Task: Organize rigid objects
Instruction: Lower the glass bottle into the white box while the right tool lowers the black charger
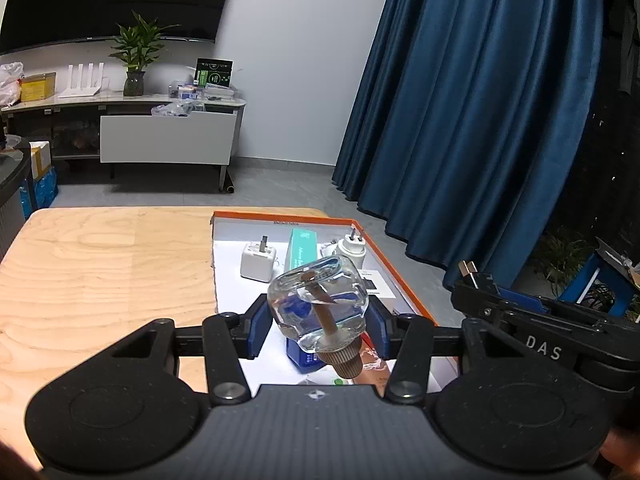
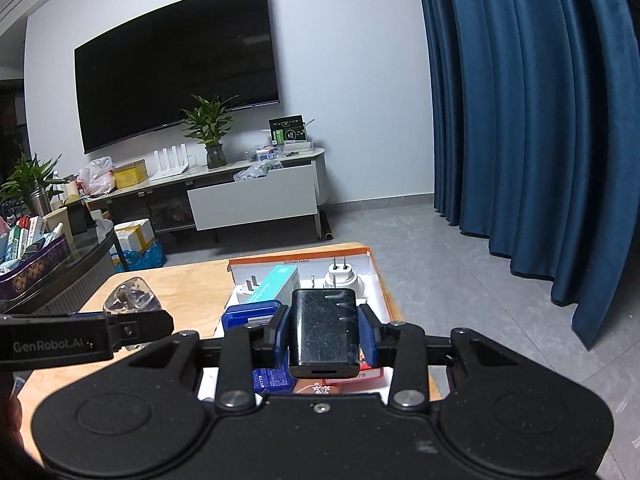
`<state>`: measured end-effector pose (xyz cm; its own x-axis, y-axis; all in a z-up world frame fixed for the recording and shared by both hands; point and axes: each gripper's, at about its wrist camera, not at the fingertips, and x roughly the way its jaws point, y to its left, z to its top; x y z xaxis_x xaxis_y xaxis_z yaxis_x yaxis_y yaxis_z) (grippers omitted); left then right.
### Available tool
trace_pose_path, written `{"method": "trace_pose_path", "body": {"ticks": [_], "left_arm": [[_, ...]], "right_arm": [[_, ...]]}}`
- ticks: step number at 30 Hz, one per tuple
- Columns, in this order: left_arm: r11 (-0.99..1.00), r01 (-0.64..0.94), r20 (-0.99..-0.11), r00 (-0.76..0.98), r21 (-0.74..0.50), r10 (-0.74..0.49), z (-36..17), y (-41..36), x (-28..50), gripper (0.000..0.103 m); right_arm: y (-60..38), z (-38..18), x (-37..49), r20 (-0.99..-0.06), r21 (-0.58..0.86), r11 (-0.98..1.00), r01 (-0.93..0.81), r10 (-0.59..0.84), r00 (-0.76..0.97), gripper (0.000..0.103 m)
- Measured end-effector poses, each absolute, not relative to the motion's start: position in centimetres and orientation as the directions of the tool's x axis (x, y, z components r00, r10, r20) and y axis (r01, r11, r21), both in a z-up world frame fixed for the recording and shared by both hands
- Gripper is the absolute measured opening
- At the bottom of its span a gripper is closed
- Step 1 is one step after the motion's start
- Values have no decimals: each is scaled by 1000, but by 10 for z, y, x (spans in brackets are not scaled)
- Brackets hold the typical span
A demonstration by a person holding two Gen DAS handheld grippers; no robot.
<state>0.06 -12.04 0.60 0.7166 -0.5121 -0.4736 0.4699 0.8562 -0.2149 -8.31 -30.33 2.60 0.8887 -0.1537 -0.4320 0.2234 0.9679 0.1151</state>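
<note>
My left gripper [image 1: 318,320] is shut on a clear glass bottle [image 1: 318,304] with a brown ribbed cap [image 1: 346,362] that points back at the camera; it hangs tilted over the orange-rimmed box [image 1: 400,280]. My right gripper [image 2: 324,332] is shut on a black charger [image 2: 323,330], held above the same box [image 2: 378,280]. In the box lie a white cube plug [image 1: 258,262], a teal carton [image 1: 302,250], a round white plug [image 1: 352,248] and a blue case [image 2: 250,314]. The right gripper [image 1: 520,312] shows at the right in the left wrist view, and the left gripper [image 2: 80,338] with the bottle [image 2: 132,300] at the left in the right wrist view.
The box sits on the right part of a wooden table [image 1: 100,272]. Blue curtains [image 1: 480,120] hang to the right. A TV cabinet [image 2: 256,196] with a potted plant [image 2: 210,136] stands at the far wall. A dark side table with cartons [image 2: 32,248] is at the left.
</note>
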Motion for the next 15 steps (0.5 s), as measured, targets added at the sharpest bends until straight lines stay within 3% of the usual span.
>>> {"method": "trace_pose_path", "body": {"ticks": [15], "left_arm": [[848, 491, -486, 701, -202, -522, 3, -127, -3, 50]], "right_arm": [[-305, 23, -79, -444, 117, 968, 223, -150, 883, 44]]}}
